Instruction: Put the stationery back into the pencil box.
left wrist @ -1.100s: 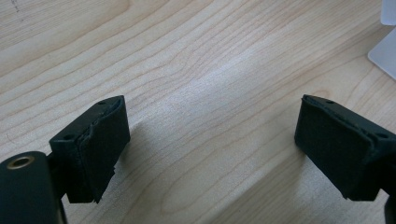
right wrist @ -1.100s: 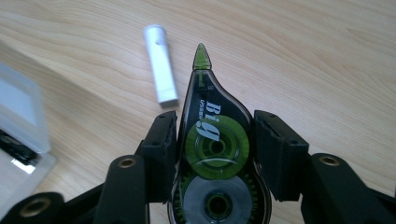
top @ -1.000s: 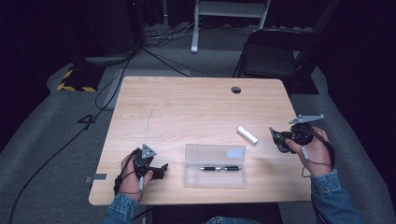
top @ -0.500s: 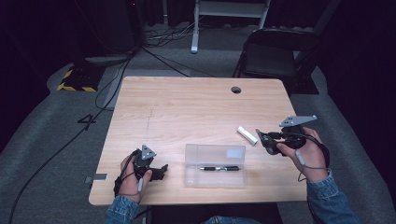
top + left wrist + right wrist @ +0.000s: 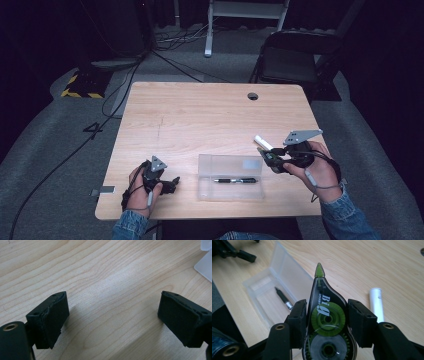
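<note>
Right gripper view, right gripper [image 5: 325, 322] jaws clamping "Big" correction tape [image 5: 324, 317], left gripper [image 5: 112, 320] jaws apart

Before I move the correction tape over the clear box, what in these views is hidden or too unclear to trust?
- Green and black correction tape dispenser: its lower end is cut off by the bottom edge of the right gripper view; in the high view the right gripper covers it.
- Clear plastic box: near end hidden behind the jaws.
- Black pen: too small for detail in the high view.
- White cylinder: near end hidden behind a jaw.
</note>
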Action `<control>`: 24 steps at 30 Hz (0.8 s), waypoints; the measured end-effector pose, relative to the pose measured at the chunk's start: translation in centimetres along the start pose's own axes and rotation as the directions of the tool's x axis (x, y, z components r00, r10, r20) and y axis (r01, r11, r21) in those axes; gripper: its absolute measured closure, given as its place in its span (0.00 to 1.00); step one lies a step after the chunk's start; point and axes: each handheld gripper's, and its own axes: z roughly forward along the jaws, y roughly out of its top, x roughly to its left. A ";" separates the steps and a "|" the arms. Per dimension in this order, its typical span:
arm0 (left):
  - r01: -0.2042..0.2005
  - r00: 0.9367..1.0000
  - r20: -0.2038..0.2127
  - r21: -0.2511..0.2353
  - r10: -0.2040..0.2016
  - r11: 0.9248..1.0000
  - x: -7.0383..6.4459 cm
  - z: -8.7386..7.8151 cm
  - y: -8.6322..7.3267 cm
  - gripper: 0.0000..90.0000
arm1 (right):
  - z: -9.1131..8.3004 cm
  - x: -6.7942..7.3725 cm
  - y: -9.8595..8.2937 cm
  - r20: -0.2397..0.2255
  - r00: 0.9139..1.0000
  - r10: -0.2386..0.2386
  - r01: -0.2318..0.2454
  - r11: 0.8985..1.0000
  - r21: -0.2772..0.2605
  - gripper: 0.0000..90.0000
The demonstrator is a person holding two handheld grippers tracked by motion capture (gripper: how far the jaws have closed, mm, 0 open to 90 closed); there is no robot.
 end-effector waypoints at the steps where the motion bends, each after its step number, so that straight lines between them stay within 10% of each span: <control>1: 0.001 1.000 0.000 0.000 -0.001 1.000 0.0 0.0 0.0 0.12 | 0.1 0.2 0.1 -0.007 1.000 -0.006 0.006 1.000 0.000 0.58; 24: -0.001 1.000 0.005 0.001 0.001 1.000 0.0 0.0 0.0 0.11 | 3.5 3.1 0.3 -0.158 0.981 -0.109 0.117 0.992 0.044 0.58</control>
